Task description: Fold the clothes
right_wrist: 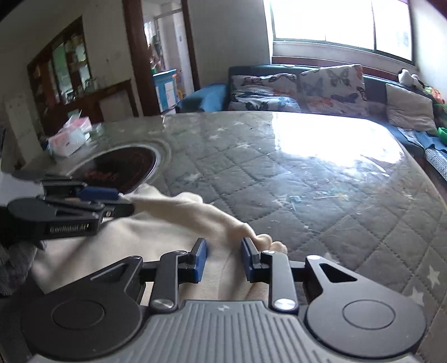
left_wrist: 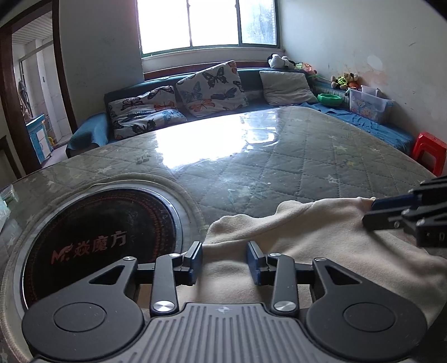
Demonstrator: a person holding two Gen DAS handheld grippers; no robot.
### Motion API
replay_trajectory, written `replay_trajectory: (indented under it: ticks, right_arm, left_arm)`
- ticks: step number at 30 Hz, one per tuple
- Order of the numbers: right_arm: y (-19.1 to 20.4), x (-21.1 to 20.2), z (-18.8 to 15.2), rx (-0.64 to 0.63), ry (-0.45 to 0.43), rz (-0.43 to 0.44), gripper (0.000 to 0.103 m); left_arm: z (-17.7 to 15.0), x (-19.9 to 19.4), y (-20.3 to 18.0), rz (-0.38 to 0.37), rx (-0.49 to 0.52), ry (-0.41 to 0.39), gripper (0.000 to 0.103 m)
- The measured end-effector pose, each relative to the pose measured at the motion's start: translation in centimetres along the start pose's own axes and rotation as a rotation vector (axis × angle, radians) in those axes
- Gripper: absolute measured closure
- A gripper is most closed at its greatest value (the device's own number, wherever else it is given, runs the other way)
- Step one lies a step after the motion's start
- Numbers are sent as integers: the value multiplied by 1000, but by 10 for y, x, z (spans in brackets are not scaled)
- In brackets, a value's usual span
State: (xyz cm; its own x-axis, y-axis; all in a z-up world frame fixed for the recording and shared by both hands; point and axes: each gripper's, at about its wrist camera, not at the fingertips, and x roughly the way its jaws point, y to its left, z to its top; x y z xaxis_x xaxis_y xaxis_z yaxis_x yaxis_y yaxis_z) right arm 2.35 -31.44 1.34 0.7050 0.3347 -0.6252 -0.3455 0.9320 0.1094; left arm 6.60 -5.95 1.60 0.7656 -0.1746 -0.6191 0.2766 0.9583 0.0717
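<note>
Quilted table (left_wrist: 279,156), cream garment (left_wrist: 307,231) beneath both parted hand-held grippers

"Mr. 焱魔方" on round cooktop (left_wrist: 97,245), "GenRobot.AI" on left gripper (right_wrist: 120,202)

Bright window (left_wrist: 208,23) above a blue sofa (left_wrist: 117,111) with butterfly cushions (left_wrist: 212,88).

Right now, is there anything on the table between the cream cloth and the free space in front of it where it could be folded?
Nothing visible blocks it. The cloth lies on the quilted table, whose surface beyond it is bare. Only the round burner sits to the cloth's left, touching its edge. Both grippers, left and right, are already at the cloth.
</note>
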Motion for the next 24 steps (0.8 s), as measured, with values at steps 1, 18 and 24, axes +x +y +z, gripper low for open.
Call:
replay_trajectory:
  ticks: [1,18,24]
  right_arm:
    - [1,-3,0,-2,-6,-5,76]
    - [-22,-37,-18,122,-25,5,83]
    - [-27,-13,-8,140,-24,2,83]
  left_arm:
    - [-1,-2,1,3,-1,-4,65]
    - [-38,-56,11,54,-37,-44,63]
    - [-38,-49,21,94,-77,-28,63]
